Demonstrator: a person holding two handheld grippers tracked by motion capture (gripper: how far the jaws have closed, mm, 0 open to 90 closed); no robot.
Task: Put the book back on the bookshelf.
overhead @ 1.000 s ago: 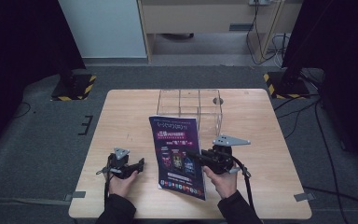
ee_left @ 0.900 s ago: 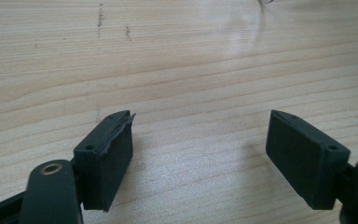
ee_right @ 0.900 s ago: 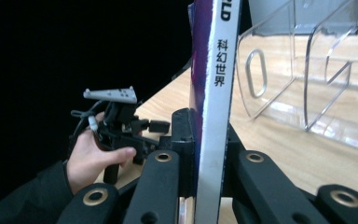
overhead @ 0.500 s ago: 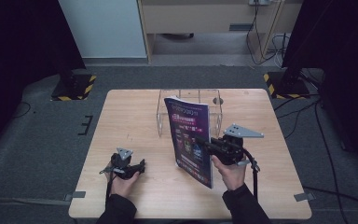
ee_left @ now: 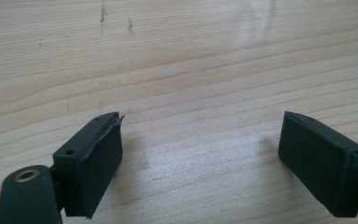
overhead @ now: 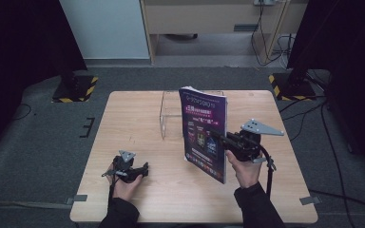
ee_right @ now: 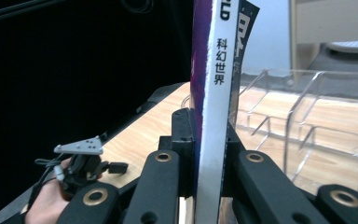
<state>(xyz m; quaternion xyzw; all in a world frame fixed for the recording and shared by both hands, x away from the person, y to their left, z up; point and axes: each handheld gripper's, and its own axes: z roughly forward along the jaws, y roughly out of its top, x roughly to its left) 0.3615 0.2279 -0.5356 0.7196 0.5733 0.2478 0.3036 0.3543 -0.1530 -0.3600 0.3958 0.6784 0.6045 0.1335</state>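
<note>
A purple magazine (overhead: 203, 133) stands upright above the table, held by its spine edge in my right gripper (overhead: 218, 137), whose jaws are shut on it. In the right gripper view the magazine's white spine (ee_right: 212, 116) with printed characters rises between the two black jaws. A clear acrylic rack (overhead: 171, 114) stands behind the magazine near the table's far edge; its dividers (ee_right: 303, 135) show beside the spine. My left gripper (overhead: 140, 172) rests low at the front left, open, its pads (ee_left: 93, 158) spread over bare wood.
The light wooden table (overhead: 133, 123) has bare wood on its left half and along the front. Black-and-yellow striped stand bases (overhead: 76, 90) sit on the grey floor beyond the far corners. Cables trail on the floor at the right.
My right gripper has carried the magazine up and away from the person, toward the rack, and stood it more upright. The left gripper has stayed put.
</note>
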